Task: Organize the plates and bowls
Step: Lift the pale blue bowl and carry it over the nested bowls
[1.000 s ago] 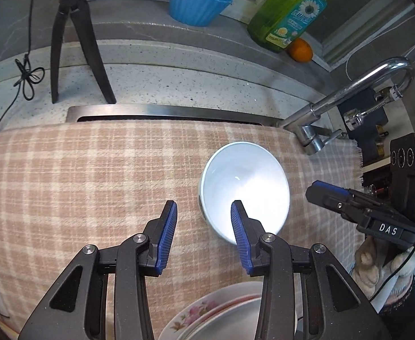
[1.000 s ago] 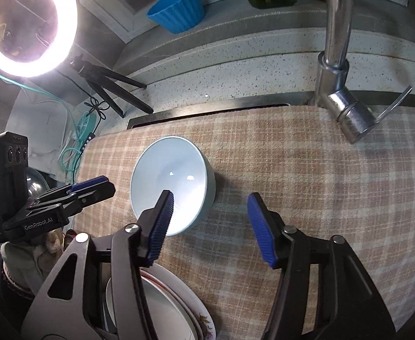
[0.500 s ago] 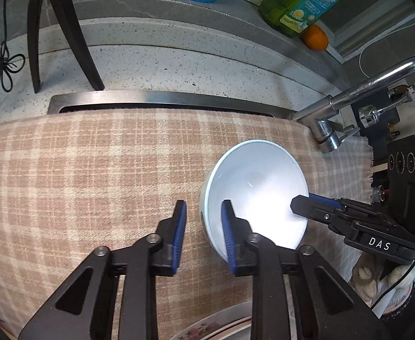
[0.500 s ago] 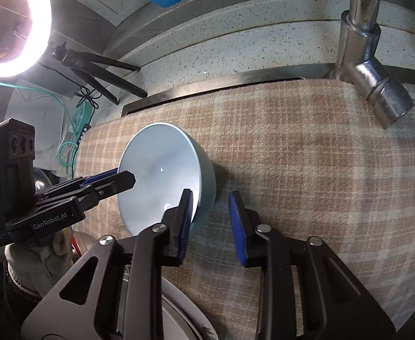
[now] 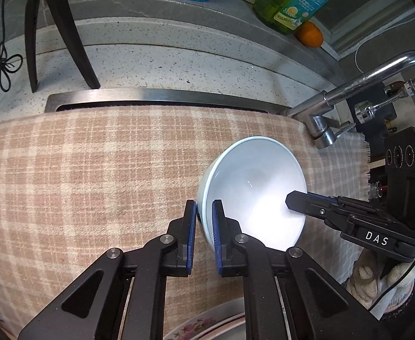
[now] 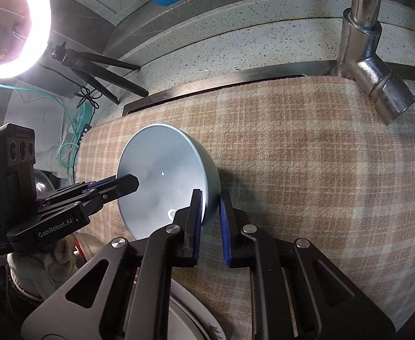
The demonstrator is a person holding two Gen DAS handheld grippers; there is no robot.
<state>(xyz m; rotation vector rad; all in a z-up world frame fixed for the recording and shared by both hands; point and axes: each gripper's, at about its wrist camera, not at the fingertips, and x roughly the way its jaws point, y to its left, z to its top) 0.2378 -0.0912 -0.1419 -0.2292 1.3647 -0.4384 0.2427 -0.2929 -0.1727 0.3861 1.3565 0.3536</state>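
Both claws clamped on the pale blue bowl's rim, ready to lift.

My left claw [image 5: 203, 212] grips the near-left rim of the pale blue bowl [image 5: 252, 187], one pad inside, one outside; my right claw [image 6: 210, 206] pinches the opposite rim the same way. The bowl sits tilted on the checked cloth [image 5: 94, 170] over the surface, just ahead of both claws, with the floral plate [image 5: 204, 325] stack behind them. A second ago both claws stood wide apart; they've since closed. Next I judge an even two-handed lift toward the plates.
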